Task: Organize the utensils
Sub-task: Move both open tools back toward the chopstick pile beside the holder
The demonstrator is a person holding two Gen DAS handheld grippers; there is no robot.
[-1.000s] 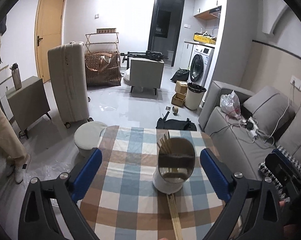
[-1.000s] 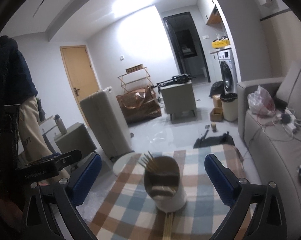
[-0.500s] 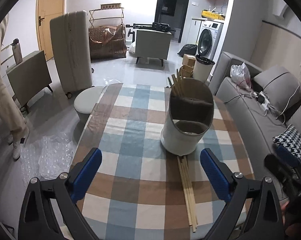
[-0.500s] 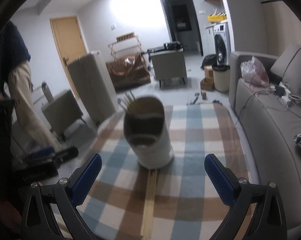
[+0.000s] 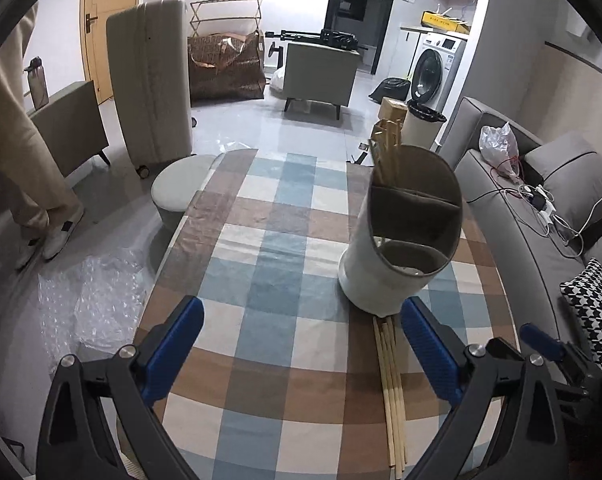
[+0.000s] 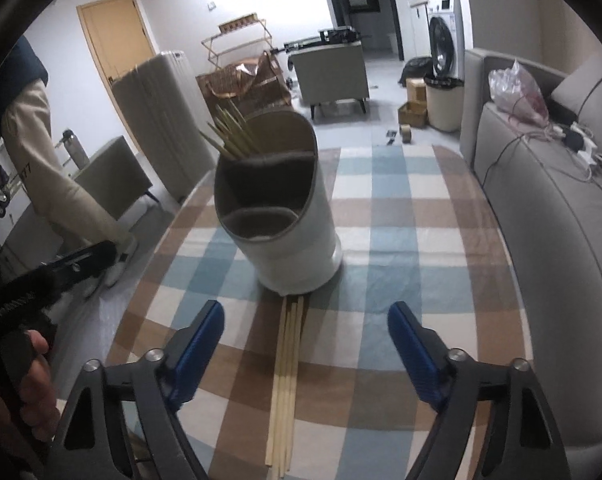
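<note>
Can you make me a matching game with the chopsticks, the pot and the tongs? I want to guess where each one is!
Things:
1. Loose chopsticks
2. Bundled chopsticks
3. White holder
4. Right tongs

Places or states:
A. Standing upright on the checked tablecloth
B. Lying flat on the cloth, in front of the holder
C. Closing in, with nothing gripped yet
D. Sticking up out of the holder's back compartment

Right pairs: 1-B, 2-D, 3-A, 4-C
</note>
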